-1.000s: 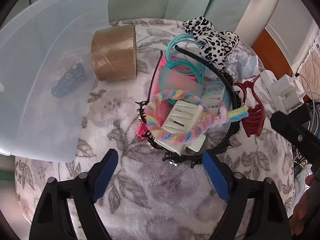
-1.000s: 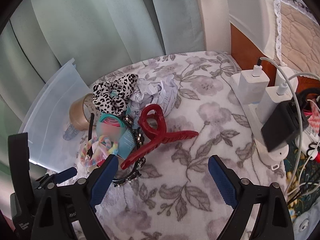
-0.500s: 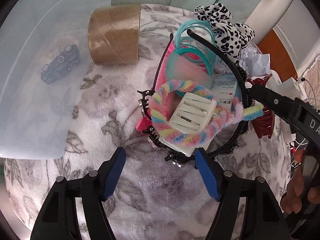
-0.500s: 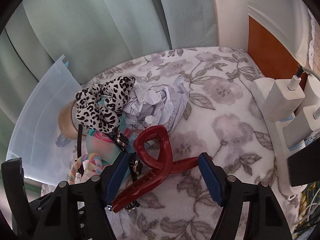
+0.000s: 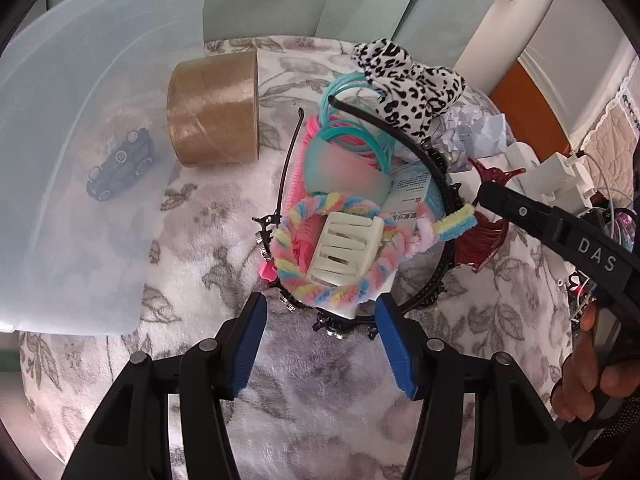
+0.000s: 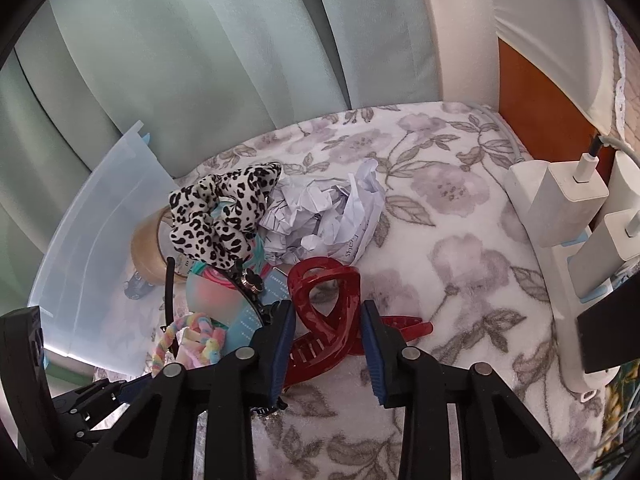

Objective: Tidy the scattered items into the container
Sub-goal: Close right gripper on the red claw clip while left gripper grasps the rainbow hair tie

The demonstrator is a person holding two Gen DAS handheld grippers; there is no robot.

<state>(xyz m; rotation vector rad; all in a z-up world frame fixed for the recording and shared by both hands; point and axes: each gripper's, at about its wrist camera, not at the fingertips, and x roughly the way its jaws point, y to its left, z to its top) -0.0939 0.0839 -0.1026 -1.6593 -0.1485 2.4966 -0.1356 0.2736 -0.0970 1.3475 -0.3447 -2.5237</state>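
On the flowered fleece cover [image 5: 224, 264], seen from my left wrist, my left tool [image 5: 320, 322] hangs with its blue pads apart; its jaws have just been closing, and they stand at either side of the near edge of the pile, touching nothing that I can make out. Just beyond the pads lies the cream claw clip [image 5: 344, 246] ringed by the pastel fuzzy hair tie [image 5: 332, 292], both inside the arc of a black headband [image 5: 436, 172], with teal and pink hoops [image 5: 352, 140] and a leopard-print scrunchie [image 5: 408, 76] further back. A roll of brown tape [image 5: 214, 118] lies on its side just beside the clear container [image 5: 80, 160], and a small dark toy car [image 5: 120, 164] sits inside that container. At the right edge my other hand [image 5: 596, 376] grips the handle of the right tool. From my right wrist, my right tool [image 6: 328, 320] has its jaws drawn in around the dark red claw clip [image 6: 320, 292]; they have just been closing, and the clip's loop sits between the pads, which look to be against it, though I cannot tell how firmly. Crumpled white paper [image 6: 320, 212] lies behind the clip, touching the scrunchie, and the container stands at the far left. A white power strip [image 6: 568, 216] with chargers runs along the right.
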